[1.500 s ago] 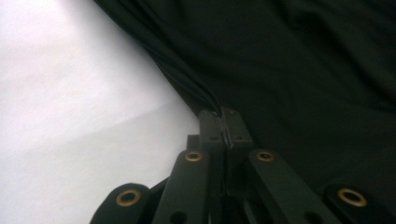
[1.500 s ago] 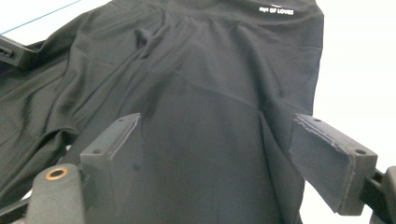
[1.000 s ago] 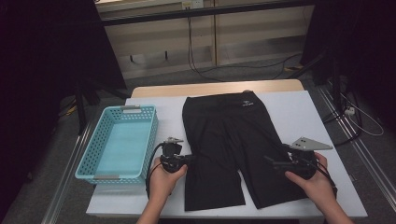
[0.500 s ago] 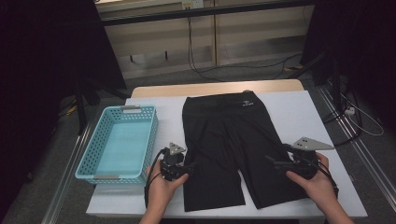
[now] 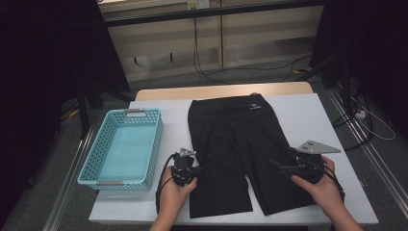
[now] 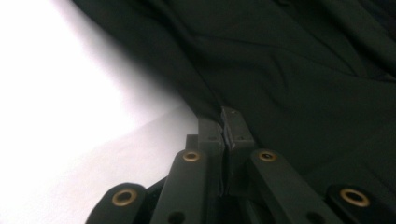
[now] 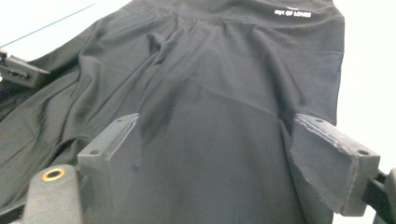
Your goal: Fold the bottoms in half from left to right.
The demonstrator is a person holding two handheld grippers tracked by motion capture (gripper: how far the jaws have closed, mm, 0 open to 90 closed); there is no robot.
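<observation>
Shorts on white table, left tool pinching hem, right tool wide, dark room.

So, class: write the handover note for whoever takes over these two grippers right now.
Left gripper: jaws have just closed, pinching the edge of the black shorts at the left leg.
Right gripper: jaws open, over the right leg, gripping nothing.
Shorts lie flat on the white table; blue basket at the left holds nothing.
Done: left grip.
Left: probably right grip, fold, place in basket.
</observation>
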